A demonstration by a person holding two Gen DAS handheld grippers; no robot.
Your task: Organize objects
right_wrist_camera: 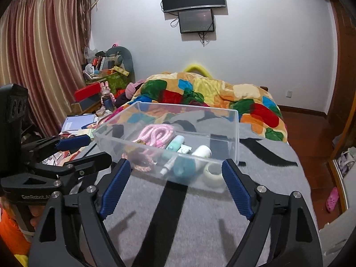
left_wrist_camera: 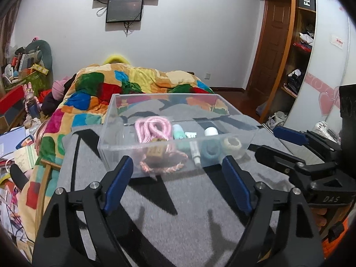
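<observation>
A clear box [left_wrist_camera: 178, 133] sat on a grey blanket [left_wrist_camera: 189, 200] on the bed, just ahead of both tools. Inside lay a pink cord [left_wrist_camera: 152, 129], a braided bracelet [left_wrist_camera: 164, 165], a mint bottle [left_wrist_camera: 179, 131], a white cap [left_wrist_camera: 211, 131], a small tube [left_wrist_camera: 195, 154], a teal ring [left_wrist_camera: 210, 151] and a tape roll [left_wrist_camera: 232, 144]. The left hand-held gripper [left_wrist_camera: 178, 178] was spread wide, holding nothing. The right hand-held gripper [right_wrist_camera: 175, 180] was likewise spread and empty, its fingers apart from the box.

Clear glossy plastic box [left_wrist_camera: 178, 133]; matt grey woven blanket [left_wrist_camera: 189, 211]; pink braided cord [left_wrist_camera: 153, 129]; ribbed blue pads [right_wrist_camera: 115, 191].
</observation>
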